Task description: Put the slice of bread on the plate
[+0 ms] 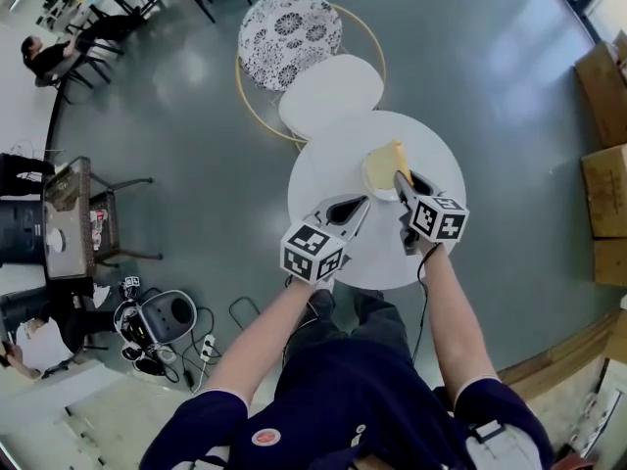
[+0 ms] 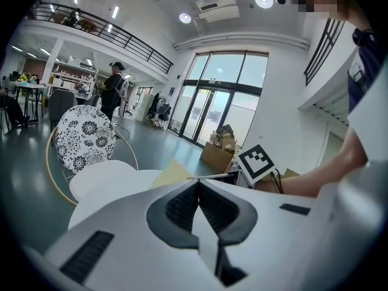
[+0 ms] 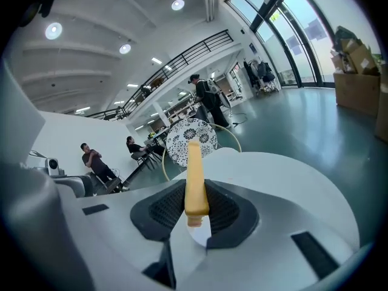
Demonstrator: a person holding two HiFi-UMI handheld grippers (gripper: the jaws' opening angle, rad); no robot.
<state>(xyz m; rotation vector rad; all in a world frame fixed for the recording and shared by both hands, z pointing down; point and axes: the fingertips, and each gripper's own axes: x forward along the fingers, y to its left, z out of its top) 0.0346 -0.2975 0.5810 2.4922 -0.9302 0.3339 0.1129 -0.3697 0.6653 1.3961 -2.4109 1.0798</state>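
In the head view, above centre, the slice of bread is held on edge over the plate by the right gripper, not yet laid down. In the left gripper view, the left gripper is closed and empty. In the right gripper view, the slice is clamped upright at centre; lowering and release are judged outstanding.

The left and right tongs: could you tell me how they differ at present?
The right tongs are shut on the slice of bread, held on edge; the left tongs are shut on nothing. In the head view the right tongs reach further over the white table than the left tongs. Both hover over that table.
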